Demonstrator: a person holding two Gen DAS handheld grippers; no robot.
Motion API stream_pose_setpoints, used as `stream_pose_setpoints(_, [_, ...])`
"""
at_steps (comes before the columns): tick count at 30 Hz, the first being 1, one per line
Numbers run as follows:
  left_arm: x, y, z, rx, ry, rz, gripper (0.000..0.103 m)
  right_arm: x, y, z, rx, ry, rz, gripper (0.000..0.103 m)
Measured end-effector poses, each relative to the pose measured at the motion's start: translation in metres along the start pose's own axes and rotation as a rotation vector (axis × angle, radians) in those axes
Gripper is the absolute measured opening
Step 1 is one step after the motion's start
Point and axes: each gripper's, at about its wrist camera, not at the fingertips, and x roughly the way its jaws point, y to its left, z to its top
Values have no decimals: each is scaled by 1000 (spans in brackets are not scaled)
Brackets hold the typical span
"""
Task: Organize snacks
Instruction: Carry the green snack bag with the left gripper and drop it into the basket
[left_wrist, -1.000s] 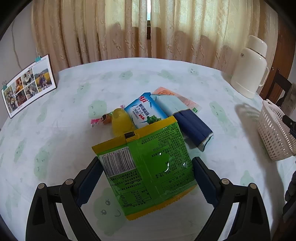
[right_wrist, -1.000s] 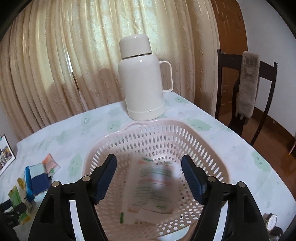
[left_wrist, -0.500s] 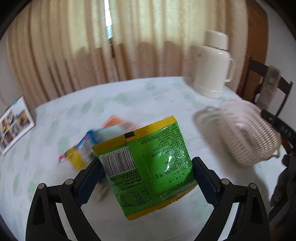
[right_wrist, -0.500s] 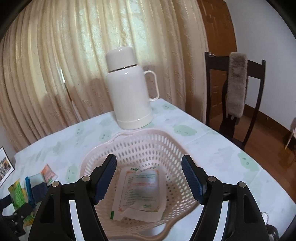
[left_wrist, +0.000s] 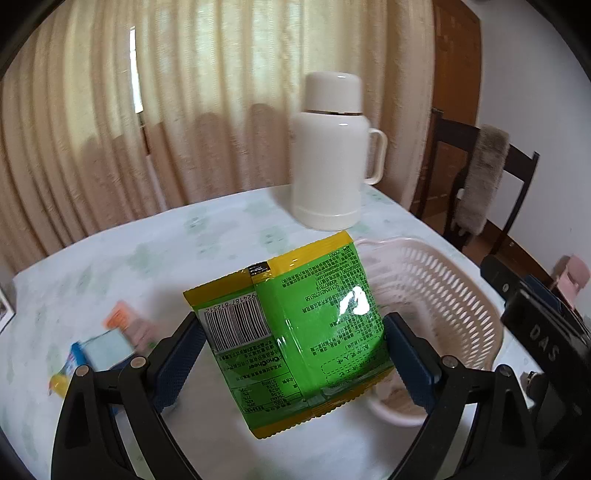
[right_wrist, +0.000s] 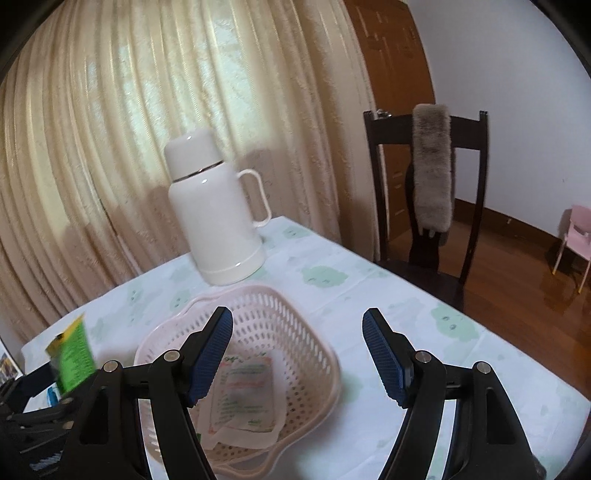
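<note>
Gripped flat between the blue pads of the left gripper (left_wrist: 291, 354): a green, yellow-edged foil snack packet (left_wrist: 295, 332), above the table beside the pale pink perforated plastic basket (left_wrist: 443, 291). Right gripper (right_wrist: 297, 354) parted, nothing between, over the basket's right rim.

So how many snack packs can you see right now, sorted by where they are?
Held in the left gripper: 1, the green packet
In the pink basket: 1, a white packet
Left on the table: at least 3, blurred: orange packet, blue packet, yellow piece
Total: at least 5

One basket (right_wrist: 295, 332), one flask (right_wrist: 214, 229), perhaps five packets (left_wrist: 291, 325).
</note>
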Motion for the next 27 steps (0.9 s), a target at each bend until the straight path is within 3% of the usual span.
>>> stream_pose_setpoints(15, [28,-37,0,44,49,-87,96,-11,0,4,-23,-67,-92,74])
stream_pose_setpoints(27, [21,-30,1,25,40,-55,96,-12,0,4,-25,-70,-95,74])
